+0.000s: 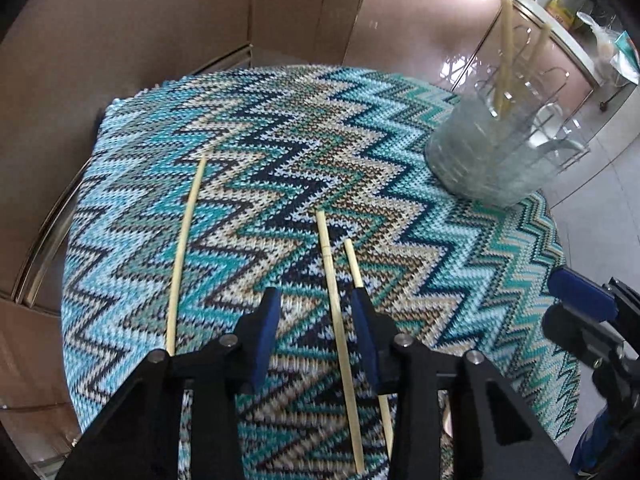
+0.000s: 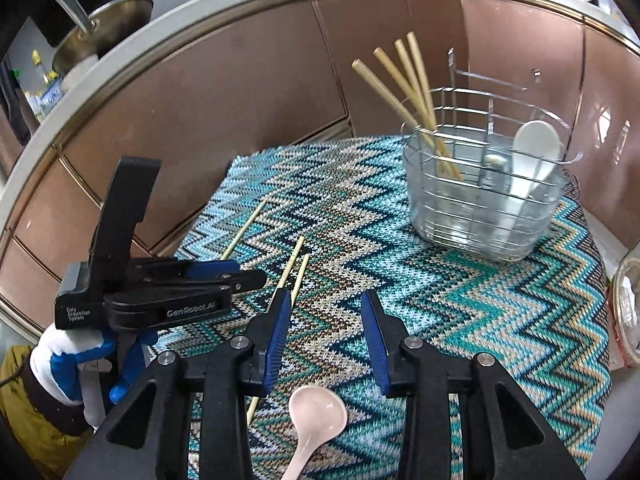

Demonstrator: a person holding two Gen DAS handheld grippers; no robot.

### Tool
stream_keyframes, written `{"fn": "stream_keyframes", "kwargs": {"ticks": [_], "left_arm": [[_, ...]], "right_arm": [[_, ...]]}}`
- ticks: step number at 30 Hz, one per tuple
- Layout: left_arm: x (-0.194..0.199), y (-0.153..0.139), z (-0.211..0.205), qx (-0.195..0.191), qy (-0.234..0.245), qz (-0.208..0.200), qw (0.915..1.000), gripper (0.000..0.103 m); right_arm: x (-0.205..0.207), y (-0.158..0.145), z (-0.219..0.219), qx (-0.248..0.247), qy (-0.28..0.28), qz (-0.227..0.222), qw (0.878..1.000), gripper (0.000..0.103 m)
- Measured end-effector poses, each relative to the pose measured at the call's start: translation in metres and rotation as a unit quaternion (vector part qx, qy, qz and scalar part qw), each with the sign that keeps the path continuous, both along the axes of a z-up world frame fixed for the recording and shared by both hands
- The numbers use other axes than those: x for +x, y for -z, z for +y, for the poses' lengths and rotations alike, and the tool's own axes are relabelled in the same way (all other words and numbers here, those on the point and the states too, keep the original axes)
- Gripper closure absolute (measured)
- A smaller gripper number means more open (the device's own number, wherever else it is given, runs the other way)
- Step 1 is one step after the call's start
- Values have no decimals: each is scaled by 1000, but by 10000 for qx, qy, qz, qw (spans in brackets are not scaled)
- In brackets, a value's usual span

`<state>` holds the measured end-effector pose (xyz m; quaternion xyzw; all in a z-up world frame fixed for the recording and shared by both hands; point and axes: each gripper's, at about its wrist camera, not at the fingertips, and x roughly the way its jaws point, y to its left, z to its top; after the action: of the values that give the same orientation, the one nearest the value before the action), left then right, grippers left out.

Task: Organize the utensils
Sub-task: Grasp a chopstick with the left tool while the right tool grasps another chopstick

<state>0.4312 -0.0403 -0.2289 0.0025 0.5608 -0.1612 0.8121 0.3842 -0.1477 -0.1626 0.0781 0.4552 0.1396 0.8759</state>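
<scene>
Left wrist view: left gripper [image 1: 316, 300] above a zigzag-knit cloth [image 1: 280, 168] on a small table, fingers spread. One chopstick [image 1: 340, 336] lies flat between the blue pads, touching neither; a second chopstick [image 1: 356, 268] lies just beside it, passing under the right finger. A third chopstick [image 1: 186, 256] lies apart toward the cloth's left edge.

Wire basket [image 1: 492, 160] — far right corner of the cloth, holding upright chopsticks [image 1: 506, 56]. Tip of the right gripper [image 1: 580, 300] shows at the right edge of the cloth.

Right wrist view: right gripper [image 2: 324, 304] with fingers spread, nothing between them. Pink spoon [image 2: 316, 416] lies on the cloth at the near edge, below the gap between the fingers. Basket at the far right corner holds four chopsticks in its left part and a white spoon [image 2: 534, 152] in its right part. A gloved hand [image 2: 76, 356] — white and blue — holds the left gripper at the left edge.
</scene>
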Motion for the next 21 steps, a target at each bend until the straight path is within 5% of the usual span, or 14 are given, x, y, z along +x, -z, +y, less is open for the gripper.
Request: {"fn": "stream_keyframes", "kwargs": {"ticks": [12, 16, 21], "left_arm": [[29, 29, -14, -27, 315, 349, 9989, 86], [35, 31, -5, -233, 297, 376, 9986, 97], [42, 33, 12, -642, 253, 474, 9965, 97]], "right_arm": [[37, 34, 16, -191, -240, 400, 9987, 67], [50, 48, 30, -268, -468, 630, 9966, 71], [63, 60, 48, -322, -721, 835, 9934, 75]]}}
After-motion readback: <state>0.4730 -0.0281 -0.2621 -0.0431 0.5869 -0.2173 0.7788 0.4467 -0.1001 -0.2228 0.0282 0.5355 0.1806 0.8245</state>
